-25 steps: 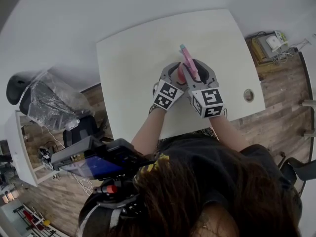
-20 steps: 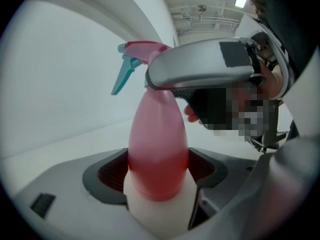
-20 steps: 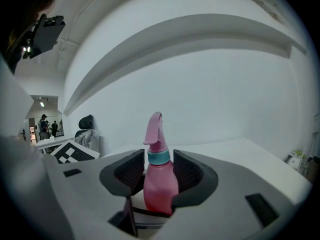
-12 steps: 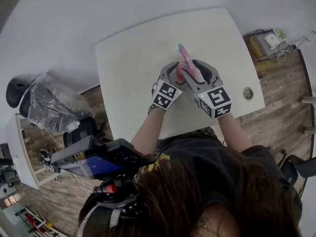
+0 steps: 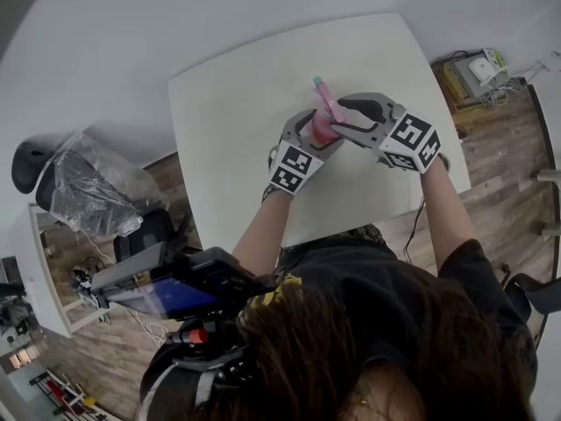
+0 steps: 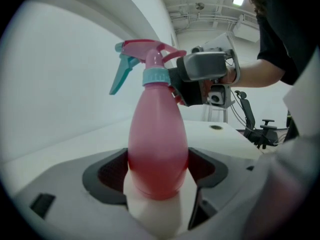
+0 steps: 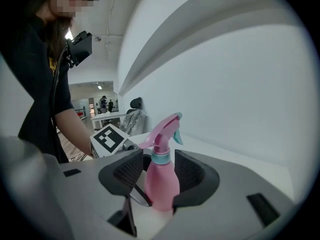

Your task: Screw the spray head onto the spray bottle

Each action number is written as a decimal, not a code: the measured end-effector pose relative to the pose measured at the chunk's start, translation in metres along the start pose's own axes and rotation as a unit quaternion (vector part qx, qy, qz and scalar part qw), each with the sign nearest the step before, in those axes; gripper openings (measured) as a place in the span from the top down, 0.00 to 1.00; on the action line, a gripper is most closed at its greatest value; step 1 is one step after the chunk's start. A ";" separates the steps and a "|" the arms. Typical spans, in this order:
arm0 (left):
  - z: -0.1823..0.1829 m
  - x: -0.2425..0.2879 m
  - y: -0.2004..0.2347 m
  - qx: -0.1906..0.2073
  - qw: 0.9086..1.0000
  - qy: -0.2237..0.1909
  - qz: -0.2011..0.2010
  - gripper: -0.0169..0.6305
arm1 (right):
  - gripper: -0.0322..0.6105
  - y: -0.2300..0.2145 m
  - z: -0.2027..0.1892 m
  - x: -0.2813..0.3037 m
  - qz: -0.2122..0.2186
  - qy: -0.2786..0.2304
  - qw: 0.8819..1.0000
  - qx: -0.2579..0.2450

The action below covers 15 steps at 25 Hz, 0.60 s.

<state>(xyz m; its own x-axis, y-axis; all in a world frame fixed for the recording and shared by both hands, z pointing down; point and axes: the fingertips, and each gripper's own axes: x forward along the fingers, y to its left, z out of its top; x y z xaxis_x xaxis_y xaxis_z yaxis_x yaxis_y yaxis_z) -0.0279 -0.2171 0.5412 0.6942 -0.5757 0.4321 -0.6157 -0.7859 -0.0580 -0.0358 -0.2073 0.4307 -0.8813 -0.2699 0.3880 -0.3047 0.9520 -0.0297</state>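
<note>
spray bottle [image 6: 157, 154], likely light and slick, is clamped by left gripper [image 5: 316, 132] jaws; right gripper [image 5: 344, 119] jaws, just opened, are held apart; collar [image 6: 154, 77] is best gripped.

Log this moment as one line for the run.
left gripper: clamps spray bottle | right gripper: jaws just opened, loose around spray head

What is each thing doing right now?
Spray bottle: upright, gripped low down.
Spray head: on the bottle's neck; tightness cannot be told.
Left gripper: fingers shut on the spray bottle.
Right gripper: fingers have just been opening, now apart around the bottle's neck.
</note>
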 end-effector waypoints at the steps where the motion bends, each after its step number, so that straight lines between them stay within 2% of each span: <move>1: 0.000 0.000 0.000 0.001 1.000 0.002 0.000 0.40 | 0.67 -0.001 0.000 0.001 0.011 0.008 1.000 -0.004; 6: 0.001 0.000 0.000 0.008 1.000 0.009 0.001 0.40 | 0.67 -0.006 0.003 0.006 0.049 0.036 0.998 -0.025; 9: 0.000 0.000 0.002 0.008 1.000 0.010 0.002 0.40 | 0.75 -0.005 0.004 0.009 0.058 0.039 0.997 -0.031; 15: -0.001 -0.001 0.002 0.008 1.000 0.009 0.001 0.40 | 0.76 -0.004 0.003 0.008 0.021 0.014 1.000 -0.015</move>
<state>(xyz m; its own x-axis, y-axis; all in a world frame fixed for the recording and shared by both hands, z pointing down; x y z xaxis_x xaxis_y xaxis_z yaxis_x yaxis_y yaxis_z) -0.0298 -0.2176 0.5419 0.6852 -0.5738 0.4486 -0.6114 -0.7878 -0.0739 -0.0432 -0.2140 0.4310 -0.8824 -0.2253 0.4130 -0.2561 0.9664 -0.0200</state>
